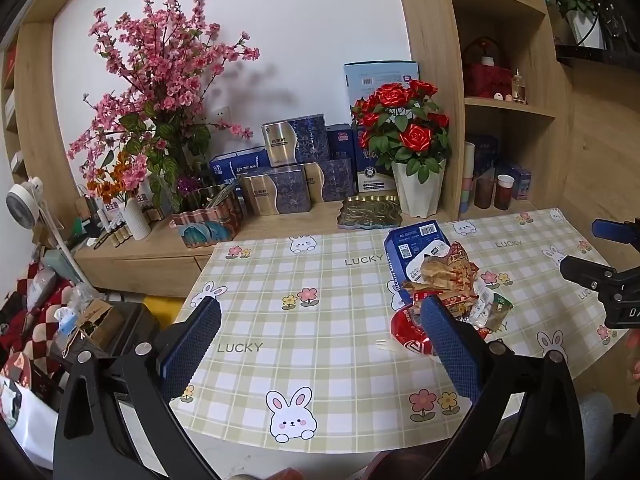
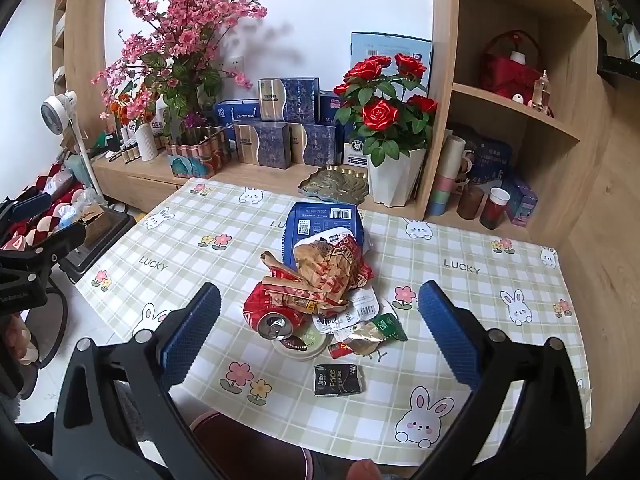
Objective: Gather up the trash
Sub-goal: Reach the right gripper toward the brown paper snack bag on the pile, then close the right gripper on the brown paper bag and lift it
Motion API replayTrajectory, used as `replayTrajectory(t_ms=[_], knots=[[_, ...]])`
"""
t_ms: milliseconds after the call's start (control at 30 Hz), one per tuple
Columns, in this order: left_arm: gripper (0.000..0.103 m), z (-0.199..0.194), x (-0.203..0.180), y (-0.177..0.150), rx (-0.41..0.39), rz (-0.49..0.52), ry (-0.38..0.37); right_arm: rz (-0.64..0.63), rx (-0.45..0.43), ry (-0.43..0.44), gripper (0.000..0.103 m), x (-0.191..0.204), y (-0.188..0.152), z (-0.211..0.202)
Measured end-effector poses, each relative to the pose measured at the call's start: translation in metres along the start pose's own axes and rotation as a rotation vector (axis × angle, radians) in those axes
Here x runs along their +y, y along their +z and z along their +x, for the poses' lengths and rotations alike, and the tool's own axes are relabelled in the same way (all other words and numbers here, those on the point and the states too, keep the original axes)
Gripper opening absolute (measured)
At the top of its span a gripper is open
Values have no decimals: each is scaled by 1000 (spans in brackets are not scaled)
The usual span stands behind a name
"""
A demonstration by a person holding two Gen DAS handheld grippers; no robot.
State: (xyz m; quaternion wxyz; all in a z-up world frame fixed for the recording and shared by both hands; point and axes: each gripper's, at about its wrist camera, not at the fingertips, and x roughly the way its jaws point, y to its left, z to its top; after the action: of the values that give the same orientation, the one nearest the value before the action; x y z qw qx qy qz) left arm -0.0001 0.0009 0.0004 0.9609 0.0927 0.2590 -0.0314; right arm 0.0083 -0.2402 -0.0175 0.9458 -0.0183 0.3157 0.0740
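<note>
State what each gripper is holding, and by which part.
Nothing is held. The left gripper and right gripper both stand open above the table, clear of the trash pile.

Trash pile (image 2: pixel 320 292) mid-table (image 2: pixel 460 240), box (image 2: pixel 324 220) behind, packet (image 2: pixel 339 380) in front

The left gripper (image 1: pixel 320 344) is held wide open and tipped downward, with nothing between its blue pads (image 1: pixel 192 344). The right gripper (image 2: pixel 320 332) is also held wide open and tipped downward, and nothing is gripped by it.
</note>
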Motion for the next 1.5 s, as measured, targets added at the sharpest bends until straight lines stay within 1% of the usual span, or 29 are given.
replayTrajectory(t_ms=[133,300,433,567,667,733,800,867,900,933,1100,1167,1400,1500], knots=[[98,1,3,-3,-13,-15,9,-1,-5,7,98,-5,2,-1],[98,11,6,-11,-2,-29,-48,26,1,28,98,-11,1,2],[98,14,7,-13,-5,-37,-63,48,1,24,98,-19,-2,7],[98,24,7,-20,13,-50,-96,68,1,17,98,-24,-7,15],[98,31,4,-26,20,-38,-92,83,-8,16,98,-29,-12,20],[98,38,3,-28,43,-31,-90,95,-13,15,98,-32,-14,25],[98,45,2,-30,62,-33,-91,89,12,31,98,-33,-14,33],[98,52,2,-31,74,-43,-80,54,46,-8,97,-34,-13,48],[98,55,3,-31,79,-52,-85,46,61,-13,97,-33,-13,53],[98,58,3,-32,82,-59,-88,44,82,-4,97,-34,-14,65],[98,77,11,-33,75,-91,-51,80,107,15,97,-49,-11,112],[98,86,13,-35,89,-102,-44,85,122,34,97,-52,-8,134],[98,113,23,-42,131,-125,-46,84,174,59,97,-49,3,207],[98,122,25,-45,144,-128,-51,79,200,54,97,-46,5,233]])
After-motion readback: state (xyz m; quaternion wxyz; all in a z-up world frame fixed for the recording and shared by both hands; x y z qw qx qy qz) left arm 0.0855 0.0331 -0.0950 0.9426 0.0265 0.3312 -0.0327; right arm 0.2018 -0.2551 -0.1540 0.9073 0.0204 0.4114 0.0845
